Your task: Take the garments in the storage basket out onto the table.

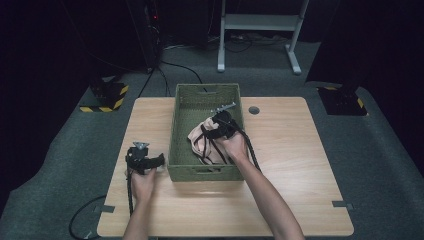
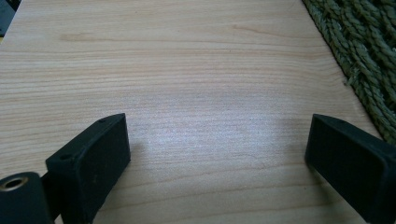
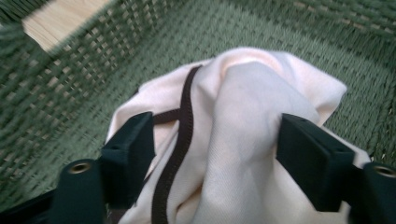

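My black two-jaw left gripper (image 2: 217,154) sits over the pale, fine-grained wooden table (image 2: 187,70). My black right gripper (image 3: 215,154) frames pale pink cloth with dark brown trim (image 3: 243,140) inside the olive-green woven basket (image 3: 116,60).

A pale pink cloth (image 1: 202,141) edged with dark brown trim lies crumpled in a green woven basket (image 1: 181,131) — bunched up in the near right part of it, on the basket's floor. The basket is rectangular and open-topped, with a handle slot in each short wall, and stands on the wooden table. In the right gripper view the cloth (image 3: 243,126) rises in a soft peak of folds — a brown strip runs down its left side.
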A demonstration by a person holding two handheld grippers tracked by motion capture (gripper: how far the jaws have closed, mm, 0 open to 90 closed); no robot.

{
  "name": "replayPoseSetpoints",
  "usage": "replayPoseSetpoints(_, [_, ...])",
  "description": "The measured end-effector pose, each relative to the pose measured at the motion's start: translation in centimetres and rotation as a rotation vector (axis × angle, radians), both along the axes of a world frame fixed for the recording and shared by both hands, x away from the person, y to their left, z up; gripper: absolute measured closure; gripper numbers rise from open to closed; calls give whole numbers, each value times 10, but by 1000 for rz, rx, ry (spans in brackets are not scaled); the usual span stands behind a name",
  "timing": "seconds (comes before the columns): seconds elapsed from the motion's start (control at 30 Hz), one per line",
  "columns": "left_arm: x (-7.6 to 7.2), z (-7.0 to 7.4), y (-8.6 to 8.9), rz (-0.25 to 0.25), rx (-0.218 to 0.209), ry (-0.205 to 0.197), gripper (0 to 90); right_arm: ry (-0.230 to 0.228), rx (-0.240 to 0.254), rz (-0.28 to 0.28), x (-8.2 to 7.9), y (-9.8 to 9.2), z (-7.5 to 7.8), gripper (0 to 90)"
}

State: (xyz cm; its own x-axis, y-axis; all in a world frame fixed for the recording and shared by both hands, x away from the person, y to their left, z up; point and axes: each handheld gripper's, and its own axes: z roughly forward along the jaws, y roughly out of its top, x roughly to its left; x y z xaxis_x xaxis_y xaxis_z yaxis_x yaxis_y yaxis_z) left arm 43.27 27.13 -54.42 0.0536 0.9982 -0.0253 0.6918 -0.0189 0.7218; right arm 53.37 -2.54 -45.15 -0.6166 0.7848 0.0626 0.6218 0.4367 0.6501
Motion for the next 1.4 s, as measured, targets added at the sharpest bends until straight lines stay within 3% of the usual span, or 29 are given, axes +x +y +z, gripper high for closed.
replayPoseSetpoints(0.13, [0,0,0,1,-4,-1,69,41,-42,-11,4,3,-6,461])
replayPoseSetpoints(0.17, [0,0,0,1,-4,-1,69,41,-42,-11,4,3,-6,461])
replayPoseSetpoints(0.27, [0,0,0,0,-5,-2,70,68,-28,11,6,4,-7,642])
replayPoseSetpoints(0.5, [-1,0,1,-1,-9,-3,70,82,13,48,6,3,-4,822])
replayPoseSetpoints(0.93, [0,0,0,-1,-4,-3,70,13,118,89,0,-8,12,853])
replayPoseSetpoints(1.4, [0,0,0,-2,2,0,70,-109,222,148,-12,-28,70,857])
